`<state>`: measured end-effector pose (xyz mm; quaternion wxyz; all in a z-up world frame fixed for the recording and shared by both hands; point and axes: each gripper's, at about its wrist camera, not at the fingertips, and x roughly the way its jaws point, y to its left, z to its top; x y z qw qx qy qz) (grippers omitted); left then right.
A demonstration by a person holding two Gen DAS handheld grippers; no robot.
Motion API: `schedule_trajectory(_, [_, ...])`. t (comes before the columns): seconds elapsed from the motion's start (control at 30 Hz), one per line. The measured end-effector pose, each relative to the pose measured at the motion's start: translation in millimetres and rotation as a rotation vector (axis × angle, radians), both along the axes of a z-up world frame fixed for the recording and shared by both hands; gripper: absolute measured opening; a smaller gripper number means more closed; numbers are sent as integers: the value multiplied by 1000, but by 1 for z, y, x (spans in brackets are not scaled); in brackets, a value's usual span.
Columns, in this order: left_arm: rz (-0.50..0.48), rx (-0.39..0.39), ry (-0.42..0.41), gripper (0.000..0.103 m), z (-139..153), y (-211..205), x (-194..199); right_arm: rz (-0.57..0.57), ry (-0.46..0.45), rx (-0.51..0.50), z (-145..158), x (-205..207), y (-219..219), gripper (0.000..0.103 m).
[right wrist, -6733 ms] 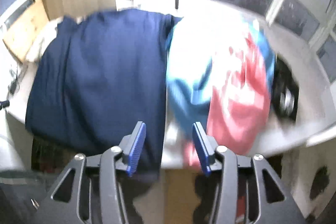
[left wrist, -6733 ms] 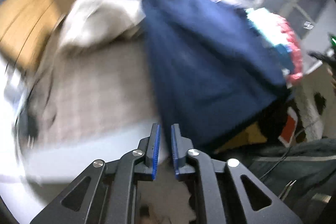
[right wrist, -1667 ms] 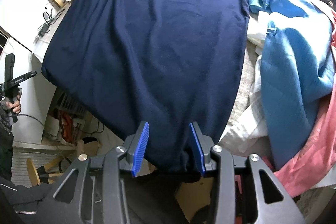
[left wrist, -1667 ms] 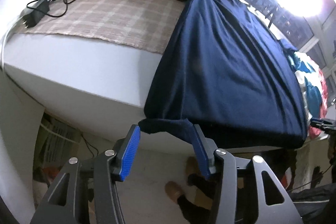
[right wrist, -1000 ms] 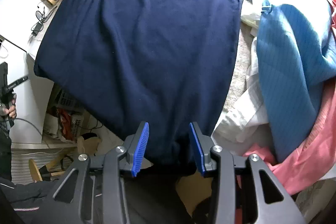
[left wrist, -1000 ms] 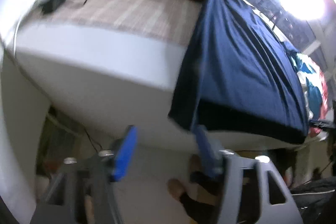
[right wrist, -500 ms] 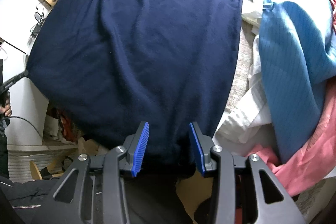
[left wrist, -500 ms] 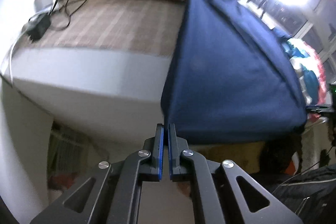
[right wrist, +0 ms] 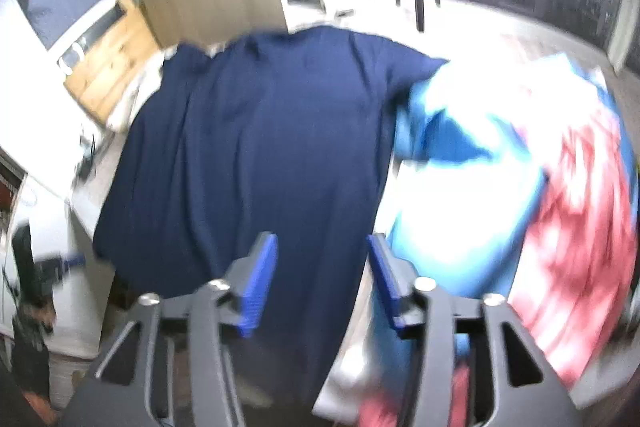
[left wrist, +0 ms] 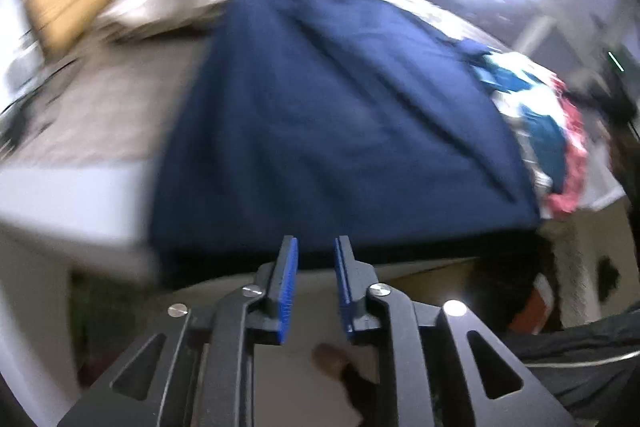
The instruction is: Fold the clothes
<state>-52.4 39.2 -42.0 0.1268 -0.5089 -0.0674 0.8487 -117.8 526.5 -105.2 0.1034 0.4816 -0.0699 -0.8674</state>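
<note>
Both grippers' fingers stand apart and empty, left gripper and right gripper at the navy garment's near hem.

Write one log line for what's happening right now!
task: fold clothes | left gripper: open, empty | right gripper: open, empty | navy shirt: spread flat, hem overhanging

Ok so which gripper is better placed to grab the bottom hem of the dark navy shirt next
Probably the left gripper. Its jaws stand open right at the hanging hem of the dark navy shirt, pointing straight at it. The right gripper is open too, but sits over the shirt's right edge, beside the blue garment.
</note>
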Motion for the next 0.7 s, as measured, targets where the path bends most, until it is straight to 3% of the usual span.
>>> schedule_trajectory(0.17, [2,-22,-50,21,-15,24,-32,-36,16,179,-6,-126,23,53])
schedule_trajectory(0.37, [44,-62,-121,25,-37,38,-67,-51,-75,260,-55,-251,61,57])
schedule_trajectory(0.57, [92,-81,-189,25,-54,45,-92,10,-92,345,-98,-326,61,57])
schedule_trajectory(0.7, [127,-78,-225,28,-58,43,-95,58,-142,425,-123,-349,57,57])
